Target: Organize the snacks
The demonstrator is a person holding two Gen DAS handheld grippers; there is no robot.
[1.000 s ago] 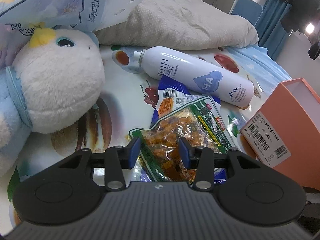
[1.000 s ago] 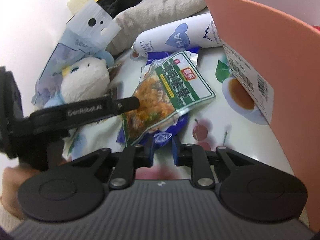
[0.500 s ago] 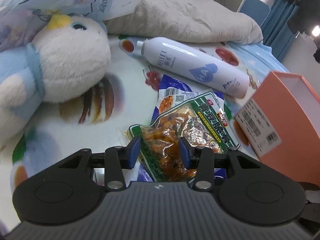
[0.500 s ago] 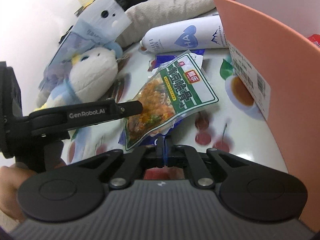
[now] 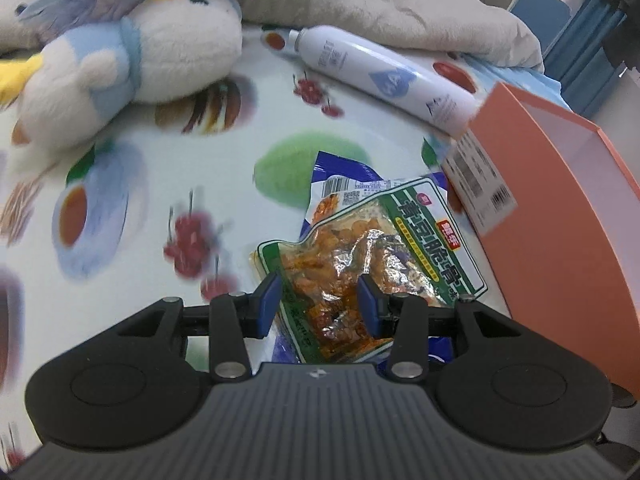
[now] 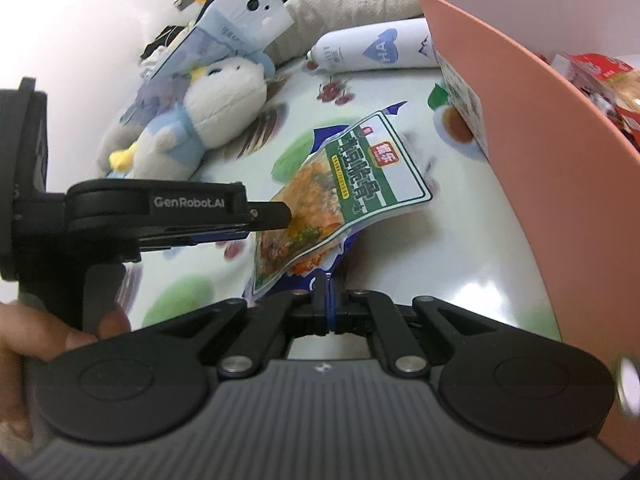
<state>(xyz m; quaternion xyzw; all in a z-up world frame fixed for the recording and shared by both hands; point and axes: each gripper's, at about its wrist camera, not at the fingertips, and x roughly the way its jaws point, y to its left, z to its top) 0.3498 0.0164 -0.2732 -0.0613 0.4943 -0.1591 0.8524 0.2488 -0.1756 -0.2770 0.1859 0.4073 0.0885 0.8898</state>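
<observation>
Two hand-held black grippers lift a pair of stacked snack packets above a glossy fruit-and-teacup-printed tablecloth (image 5: 120,152). The left gripper (image 5: 320,304) has its 2 blue-padded fingers (image 5: 267,298) part-way apart, pressed on either side of a green-bordered clear snack packet of orange-brown pieces (image 5: 360,256). In the right wrist view the right gripper (image 6: 325,304) shows its jaws fully together, pinching the lower edge of a blue foil snack packet (image 6: 320,276) that lies beneath the green one; a person's hand (image 6: 48,336) grips the left tool's handle at the frame's left edge. Both packets hang tilted just beside a tall salmon-pink cardboard box (image 6: 540,120) with a white barcode label, where red-wrapped snacks (image 6: 600,76) already sit inside. Farther back a white cylindrical spray bottle with a blue heart logo (image 5: 384,76) lies on its side, near a white-and-blue plush toy (image 5: 152,52) and a beige crumpled blanket (image 5: 400,8)
</observation>
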